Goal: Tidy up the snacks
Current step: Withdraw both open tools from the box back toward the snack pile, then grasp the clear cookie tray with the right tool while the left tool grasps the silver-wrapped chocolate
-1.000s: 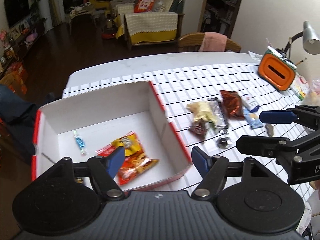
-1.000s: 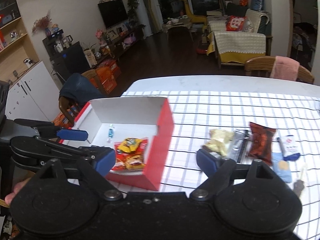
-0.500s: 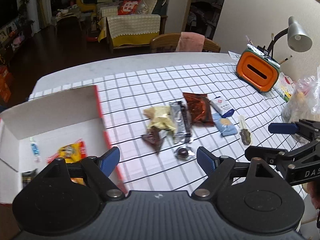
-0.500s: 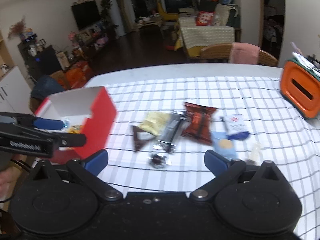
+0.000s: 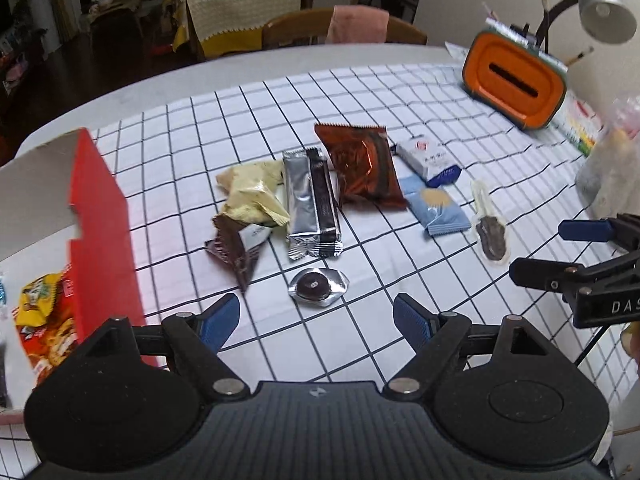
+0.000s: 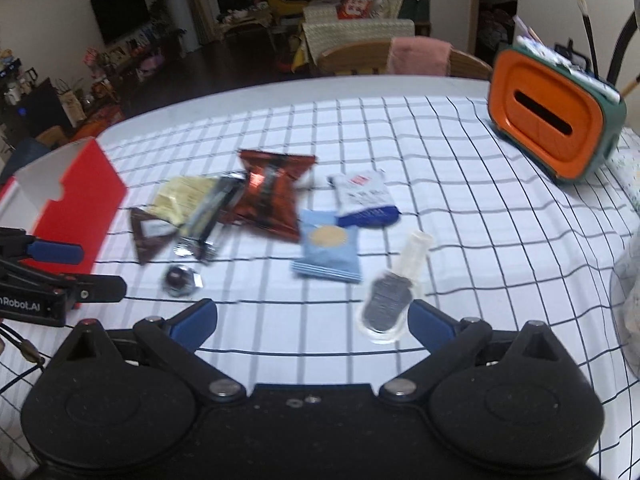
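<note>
Several wrapped snacks lie on the checked tablecloth: a yellow packet, a silver and black bar, a brown-orange bag, a white and blue packet, a light blue packet, a dark triangular packet. A round foil chocolate sits just ahead of my open left gripper. My right gripper is open and empty, with a clear-wrapped dark stick snack close to its right finger. The red box at the left holds a yellow-red packet.
At the back right stands an orange tissue box under a grey desk lamp. A pale plastic bag sits at the table's right edge. A wooden chair with a pink cloth stands behind the table.
Both grippers have swung right from over the red box and come down toward the snack pile. Their jaws stand wider than a second ago. Nothing was picked up.
</note>
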The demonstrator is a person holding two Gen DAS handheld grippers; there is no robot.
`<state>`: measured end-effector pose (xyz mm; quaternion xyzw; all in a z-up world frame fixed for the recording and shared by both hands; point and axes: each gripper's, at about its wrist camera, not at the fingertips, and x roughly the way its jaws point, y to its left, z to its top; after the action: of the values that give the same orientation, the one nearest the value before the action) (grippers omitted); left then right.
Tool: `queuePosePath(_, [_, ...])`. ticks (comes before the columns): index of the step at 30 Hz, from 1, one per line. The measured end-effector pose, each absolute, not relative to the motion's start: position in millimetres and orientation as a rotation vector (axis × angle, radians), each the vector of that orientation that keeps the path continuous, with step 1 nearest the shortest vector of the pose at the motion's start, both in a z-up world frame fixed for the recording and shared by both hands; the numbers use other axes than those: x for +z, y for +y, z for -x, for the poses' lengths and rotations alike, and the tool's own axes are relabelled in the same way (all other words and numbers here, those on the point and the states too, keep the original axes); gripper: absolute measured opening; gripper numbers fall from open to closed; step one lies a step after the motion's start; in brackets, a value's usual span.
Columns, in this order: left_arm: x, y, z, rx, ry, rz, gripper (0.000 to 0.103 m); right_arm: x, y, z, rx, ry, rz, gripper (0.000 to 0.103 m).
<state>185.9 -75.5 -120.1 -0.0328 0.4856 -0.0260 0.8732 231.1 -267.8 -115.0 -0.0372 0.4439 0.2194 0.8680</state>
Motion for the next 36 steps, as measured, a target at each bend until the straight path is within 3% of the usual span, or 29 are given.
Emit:
queuePosePath(11, [-161, -85, -222, -0.026, 1.092, 0.073, 0.084, -160, -282, -270, 0.4, 1.0, 0.107, 0.096])
queuePosePath(22, [-180, -87, -241, 0.013, 1.126, 0.054, 0.083, -179, -279, -286, 0.383, 1.021, 0.13, 0.081])
queuePosePath(26, [-184, -88, -244, 0.016, 1.149, 0.059, 0.07, -178, -279, -289, 0.375, 1.011, 0.122, 0.077])
queuePosePath(29, [-185, -90, -245, 0.024, 1.146, 0.039, 0.069, -178, -277, -288, 0.366, 1.003, 0.141, 0.073])
queuePosePath(34, [-184, -92, -244, 0.032, 1.138, 0.019, 0.055, -176, -276, -285, 0.345, 0.984, 0.183, 0.053])
queuePosePath(36, [-183, -93, -244, 0.021, 1.137, 0.011, 0.049, -175, -277, -284, 0.346, 0.982, 0.178, 0.05])
